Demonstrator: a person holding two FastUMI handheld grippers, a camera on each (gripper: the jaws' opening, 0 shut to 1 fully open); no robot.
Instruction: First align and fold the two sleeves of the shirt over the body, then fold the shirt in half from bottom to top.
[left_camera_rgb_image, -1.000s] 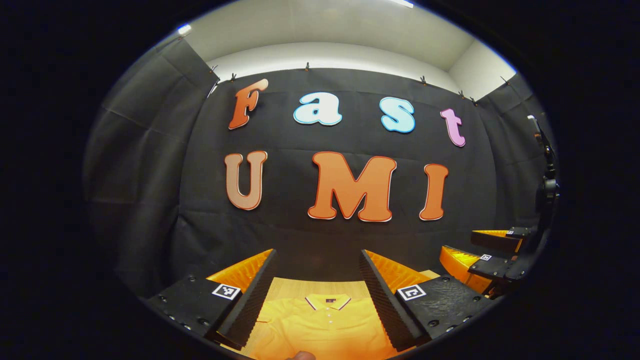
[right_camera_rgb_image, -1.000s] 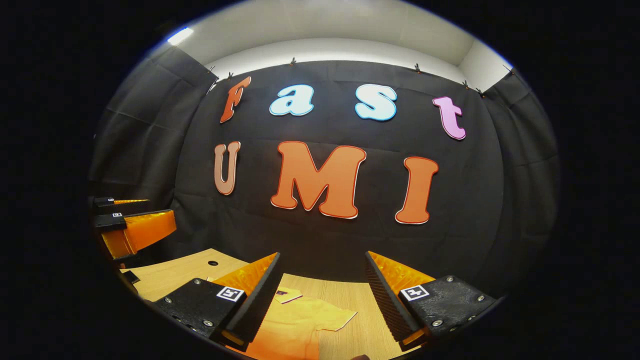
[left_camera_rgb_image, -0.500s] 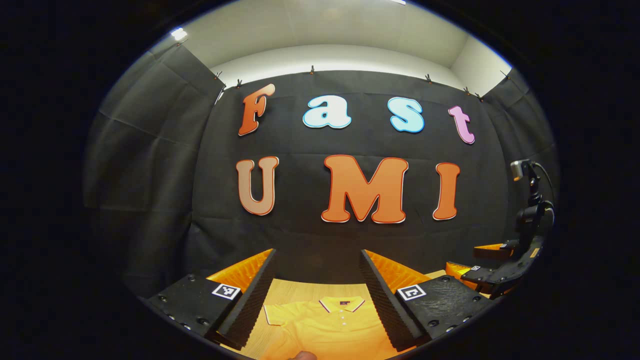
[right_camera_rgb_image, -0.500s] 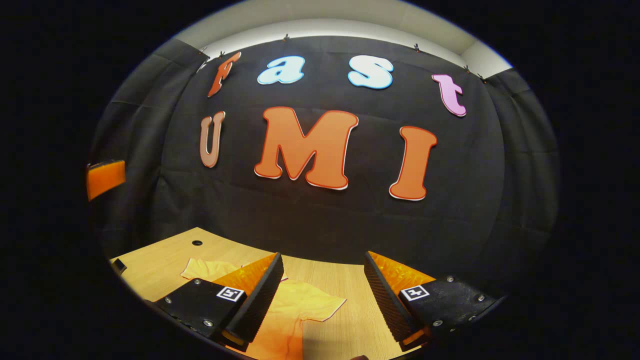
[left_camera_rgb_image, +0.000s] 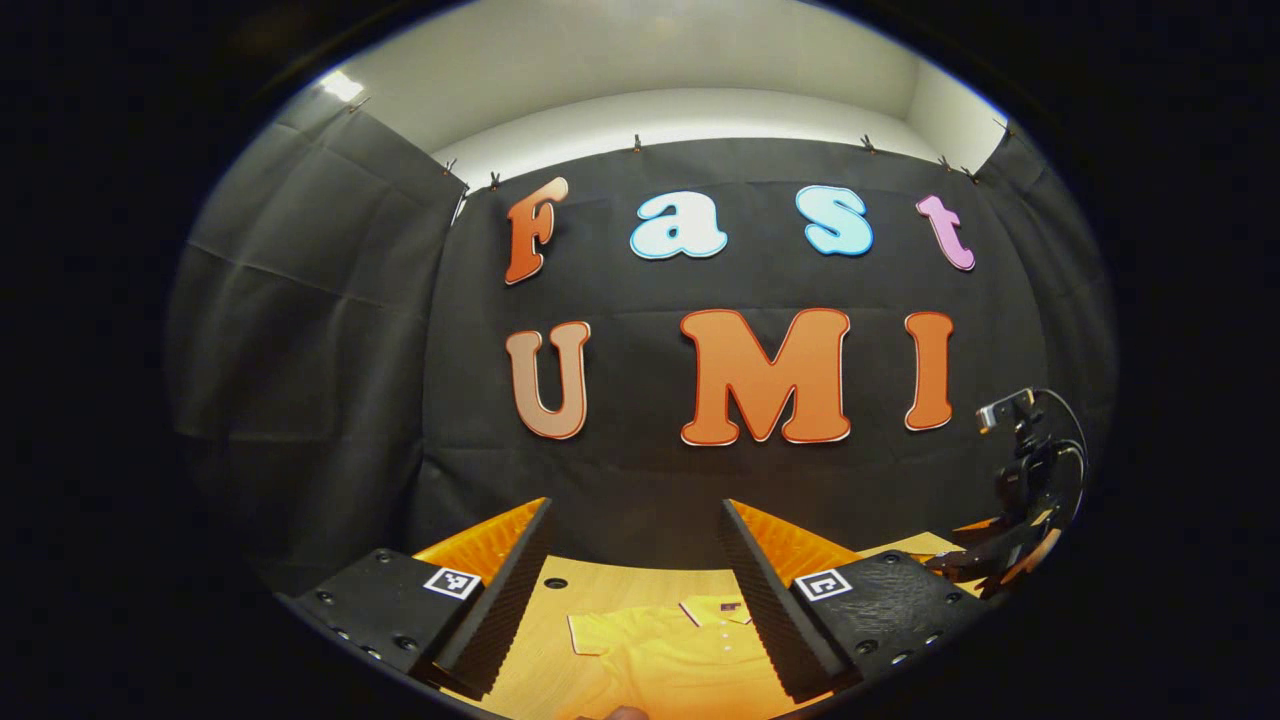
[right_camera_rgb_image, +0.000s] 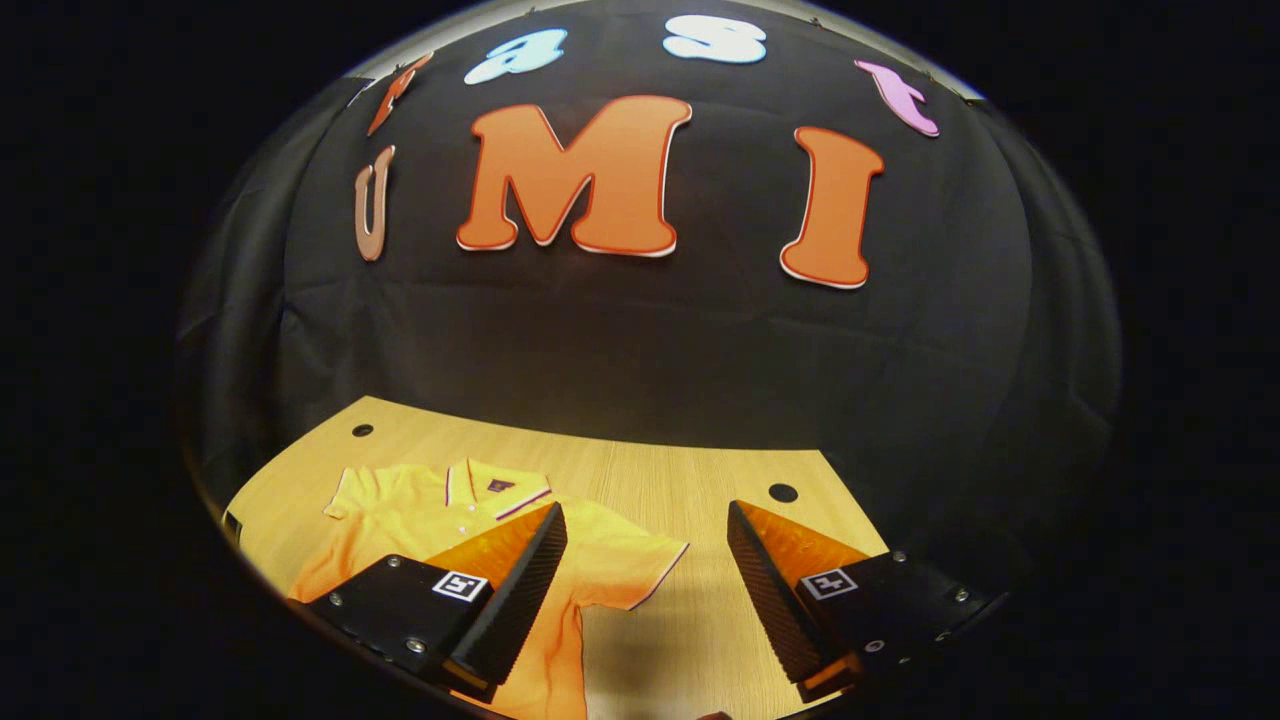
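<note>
The yellow shirt (right_camera_rgb_image: 450, 510) lay flat and unfolded on the wooden table (right_camera_rgb_image: 700, 470) before the black cloth wall (right_camera_rgb_image: 650, 340), while the left gripper (left_camera_rgb_image: 635, 560) and right gripper (right_camera_rgb_image: 645, 570) hovered above it, jaws apart and empty.

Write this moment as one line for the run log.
stage: before first sleeve fold | shirt: flat on table, sleeves unfolded | left gripper: open, above shirt | right gripper: open, above right sleeve
</note>
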